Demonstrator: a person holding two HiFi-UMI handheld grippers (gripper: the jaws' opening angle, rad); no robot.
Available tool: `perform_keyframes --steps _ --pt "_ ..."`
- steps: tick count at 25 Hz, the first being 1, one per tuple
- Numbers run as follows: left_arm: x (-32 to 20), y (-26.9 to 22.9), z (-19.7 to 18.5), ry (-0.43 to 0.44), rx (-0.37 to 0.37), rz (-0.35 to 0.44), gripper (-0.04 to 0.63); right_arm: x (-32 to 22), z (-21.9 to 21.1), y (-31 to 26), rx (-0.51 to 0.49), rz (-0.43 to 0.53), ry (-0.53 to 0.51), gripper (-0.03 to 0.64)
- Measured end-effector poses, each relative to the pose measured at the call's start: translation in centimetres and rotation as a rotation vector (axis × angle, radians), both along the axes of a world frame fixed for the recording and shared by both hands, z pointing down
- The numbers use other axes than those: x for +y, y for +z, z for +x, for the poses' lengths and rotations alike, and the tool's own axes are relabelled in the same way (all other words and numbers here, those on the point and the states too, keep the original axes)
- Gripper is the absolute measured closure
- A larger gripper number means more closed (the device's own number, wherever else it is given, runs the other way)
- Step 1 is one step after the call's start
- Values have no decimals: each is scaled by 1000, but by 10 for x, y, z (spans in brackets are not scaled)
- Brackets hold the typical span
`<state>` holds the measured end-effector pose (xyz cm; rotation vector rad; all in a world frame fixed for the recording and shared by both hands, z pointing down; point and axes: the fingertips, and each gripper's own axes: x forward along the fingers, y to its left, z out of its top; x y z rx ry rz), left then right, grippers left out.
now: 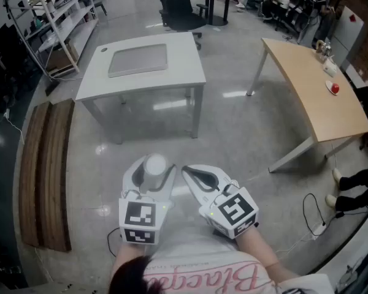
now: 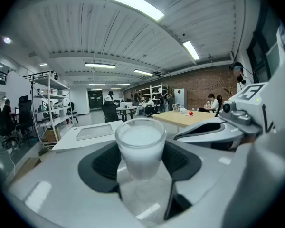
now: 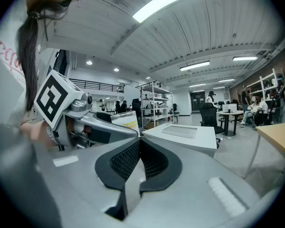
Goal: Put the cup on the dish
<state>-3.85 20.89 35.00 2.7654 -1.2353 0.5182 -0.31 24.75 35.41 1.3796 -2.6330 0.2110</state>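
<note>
- Cup (image 1: 155, 166): white, upright, was held above the floor between the left gripper's fingers (image 2: 100, 163).
- Left gripper (image 2: 140, 161): fingers stood partly open, clamped on the cup's sides.
- Right gripper (image 3: 138, 144): was at 3 o'clock of the cup; fingers (image 3: 125, 161) pressed together, empty.
- Dish (image 1: 138, 60): flat, grey, lay on the white desk (image 1: 185, 66), at 12 o'clock of the cup, well apart.

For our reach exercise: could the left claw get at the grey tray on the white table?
Probably not yet: open floor separates the left claw, holding the cup, from the tray. Nothing blocks the way.
</note>
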Motion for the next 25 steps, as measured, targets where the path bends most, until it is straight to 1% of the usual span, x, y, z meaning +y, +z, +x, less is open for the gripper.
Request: perform_keyframes --steps 4,10,14,17,20,23,25 --pt "-7 6 -4 -19 18 -30 334 -5 2 3 -12 -5 5 615" --pt "-22 9 -5 -35 12 -42 334 -21 3 4 -13 -6 -11 615" --pt "-37 14 -6 -35 7 -55 333 -41 5 12 -41 -35 -7 615" --pt "-53 15 -10 -46 2 -58 334 -60 2 14 -43 -54 -13 615" --pt "-74 17 -12 -59 2 -59 334 -78 0 15 -33 -55 -44 617" --pt "-97 23 -8 -64 5 -70 333 -100 5 15 -62 -58 -34 615" --pt "-114 25 -5 -65 7 -77 333 -115 8 16 -52 -66 -36 615"
